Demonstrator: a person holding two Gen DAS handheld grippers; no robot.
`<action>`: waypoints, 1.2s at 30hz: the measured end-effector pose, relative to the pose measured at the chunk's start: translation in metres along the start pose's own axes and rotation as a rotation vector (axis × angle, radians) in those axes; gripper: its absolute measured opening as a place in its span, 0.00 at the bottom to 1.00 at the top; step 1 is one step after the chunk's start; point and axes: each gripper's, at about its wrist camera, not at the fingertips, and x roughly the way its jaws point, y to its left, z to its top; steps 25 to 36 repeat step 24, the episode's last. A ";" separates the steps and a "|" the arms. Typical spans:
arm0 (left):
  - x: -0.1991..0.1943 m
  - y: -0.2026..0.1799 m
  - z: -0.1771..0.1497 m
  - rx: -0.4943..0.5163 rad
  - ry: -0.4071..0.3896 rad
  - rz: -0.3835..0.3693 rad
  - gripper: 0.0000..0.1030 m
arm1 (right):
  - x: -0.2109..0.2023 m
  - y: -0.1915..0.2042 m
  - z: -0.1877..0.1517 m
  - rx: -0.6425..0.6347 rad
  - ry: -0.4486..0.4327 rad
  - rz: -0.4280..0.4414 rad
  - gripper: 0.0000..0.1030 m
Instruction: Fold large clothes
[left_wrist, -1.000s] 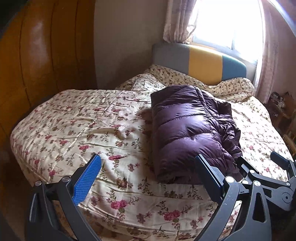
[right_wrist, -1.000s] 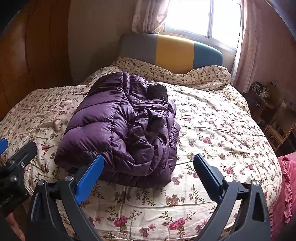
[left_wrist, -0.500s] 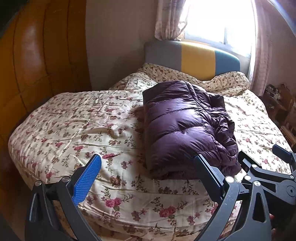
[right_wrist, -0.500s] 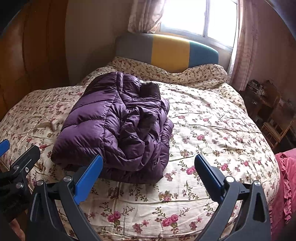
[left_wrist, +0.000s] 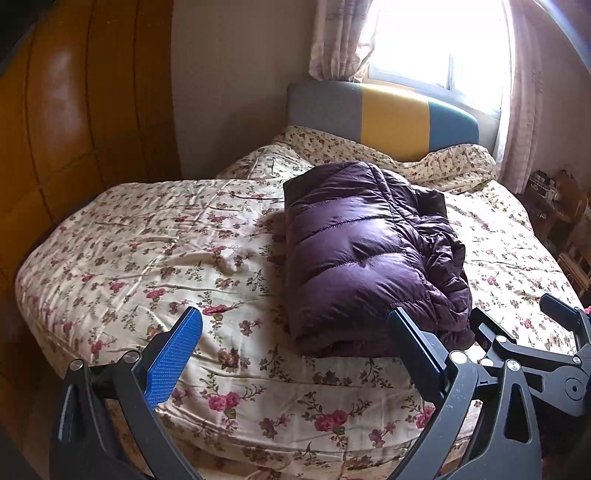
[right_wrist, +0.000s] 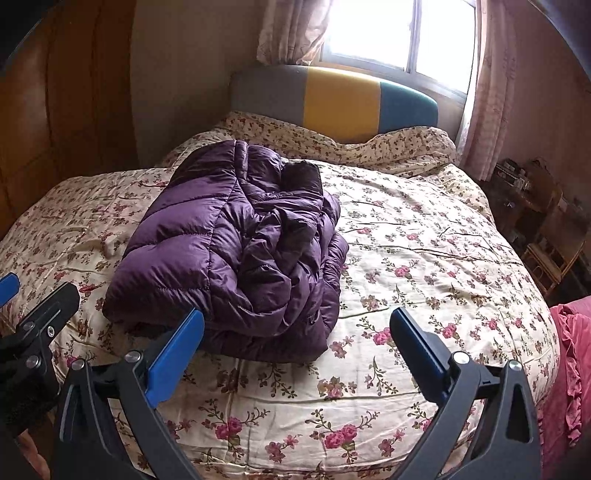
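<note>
A purple puffer jacket (left_wrist: 365, 258) (right_wrist: 236, 254) lies folded into a thick bundle in the middle of a floral bedspread (left_wrist: 155, 251) (right_wrist: 424, 258). My left gripper (left_wrist: 295, 347) hangs open over the near edge of the bed, short of the jacket's near end, with nothing between its fingers. My right gripper (right_wrist: 299, 343) is open too, just in front of the bundle's near right corner and apart from it. The right gripper's black frame (left_wrist: 535, 350) shows at the right of the left wrist view, and the left gripper's frame (right_wrist: 33, 332) shows at the left of the right wrist view.
A grey, yellow and teal headboard (left_wrist: 384, 114) stands at the far end under a bright window (right_wrist: 399, 33) with curtains. A brown wooden wardrobe (left_wrist: 74, 110) lines the left side. Wooden furniture (right_wrist: 546, 229) and pink fabric (right_wrist: 569, 369) sit to the right of the bed.
Both grippers have drawn back from the jacket toward the foot of the bed and risen a little. The jacket looks smaller and farther away. It has not moved on the bed.
</note>
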 end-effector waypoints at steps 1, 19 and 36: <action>0.000 0.000 0.000 -0.001 0.001 -0.001 0.97 | 0.000 0.000 0.000 0.000 0.000 0.001 0.97; 0.003 0.002 -0.001 -0.013 0.008 0.007 0.97 | 0.005 0.002 -0.002 -0.010 0.015 0.009 0.97; 0.005 0.004 -0.002 -0.015 0.014 0.006 0.97 | 0.007 0.004 -0.003 -0.011 0.018 0.012 0.97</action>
